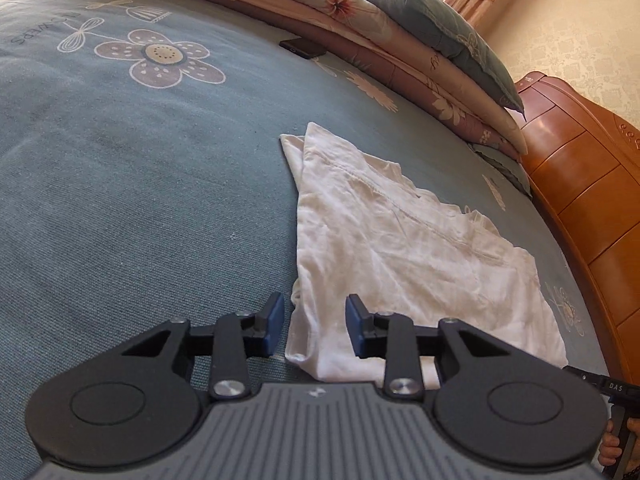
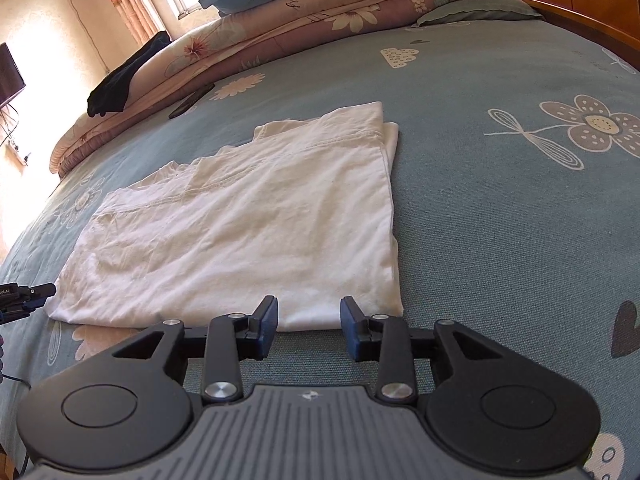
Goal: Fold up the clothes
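Folded white cotton garment (image 2: 240,232) on blue floral bed sheet (image 2: 500,220); left gripper (image 1: 315,326) and right gripper (image 2: 308,326) jaws parted narrowly, holding nothing.

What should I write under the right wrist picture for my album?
Right tool open at the near edge of a folded white garment on a blue flowered bedspread.

A white garment (image 2: 240,232) lies flat on the blue flowered bedspread (image 2: 500,208), folded lengthwise into a long panel with soft wrinkles. A stitched seam runs along its upper layer, and a narrow strip of a lower layer peeks out along one long side. Its near short edge is a neat fold.
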### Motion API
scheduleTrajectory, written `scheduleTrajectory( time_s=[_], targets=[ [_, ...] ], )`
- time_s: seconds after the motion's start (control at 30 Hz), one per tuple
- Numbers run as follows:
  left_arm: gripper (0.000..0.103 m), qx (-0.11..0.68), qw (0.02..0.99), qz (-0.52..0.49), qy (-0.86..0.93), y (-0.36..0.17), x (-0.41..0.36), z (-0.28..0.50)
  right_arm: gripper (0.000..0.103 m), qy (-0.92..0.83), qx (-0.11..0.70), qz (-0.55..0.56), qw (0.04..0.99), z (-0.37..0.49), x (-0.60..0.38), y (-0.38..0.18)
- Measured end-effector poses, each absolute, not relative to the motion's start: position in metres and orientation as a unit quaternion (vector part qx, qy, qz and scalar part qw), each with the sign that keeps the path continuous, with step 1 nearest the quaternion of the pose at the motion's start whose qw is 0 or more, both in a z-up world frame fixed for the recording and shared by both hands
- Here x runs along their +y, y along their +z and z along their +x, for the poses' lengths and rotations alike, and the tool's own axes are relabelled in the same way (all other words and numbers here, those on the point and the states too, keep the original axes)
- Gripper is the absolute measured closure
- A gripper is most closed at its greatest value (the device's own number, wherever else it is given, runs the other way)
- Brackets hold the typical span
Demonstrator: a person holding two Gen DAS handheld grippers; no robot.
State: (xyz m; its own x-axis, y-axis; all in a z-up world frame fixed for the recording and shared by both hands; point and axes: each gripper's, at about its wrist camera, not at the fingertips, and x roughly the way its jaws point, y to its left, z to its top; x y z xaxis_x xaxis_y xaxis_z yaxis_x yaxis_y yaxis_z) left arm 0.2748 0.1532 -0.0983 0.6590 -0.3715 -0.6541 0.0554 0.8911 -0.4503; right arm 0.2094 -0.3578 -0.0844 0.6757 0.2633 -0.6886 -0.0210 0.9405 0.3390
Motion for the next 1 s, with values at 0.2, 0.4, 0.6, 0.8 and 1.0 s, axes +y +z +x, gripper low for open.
scheduleTrajectory(
  time_s=[0.2,0.4,0.6,0.8,1.0],
  targets=[
    [0.072,0.363,0.920,-0.071,-0.133,-0.091,0.128,0.253,0.064,0.078,0.401,0.146,0.901,0.210,-0.353,-0.084],
    [0.068,0.321,0.925,0.062,-0.192,-0.087,0.100,0.235,0.062,0.081,0.409,0.126,0.900,0.212,-0.339,-0.079],
    [0.059,0.334,0.914,0.062,-0.223,-0.089,0.113,0.243,0.057,0.087,0.414,0.101,0.901,0.215,-0.319,-0.074],
    [0.063,0.367,0.891,-0.011,-0.269,-0.092,0.139,0.259,0.057,0.097,0.420,0.090,0.898,0.219,-0.301,-0.072],
    [0.102,0.419,0.860,-0.136,-0.258,-0.102,0.172,0.286,0.057,0.101,0.427,0.085,0.895,0.223,-0.290,-0.076]
  ],
)
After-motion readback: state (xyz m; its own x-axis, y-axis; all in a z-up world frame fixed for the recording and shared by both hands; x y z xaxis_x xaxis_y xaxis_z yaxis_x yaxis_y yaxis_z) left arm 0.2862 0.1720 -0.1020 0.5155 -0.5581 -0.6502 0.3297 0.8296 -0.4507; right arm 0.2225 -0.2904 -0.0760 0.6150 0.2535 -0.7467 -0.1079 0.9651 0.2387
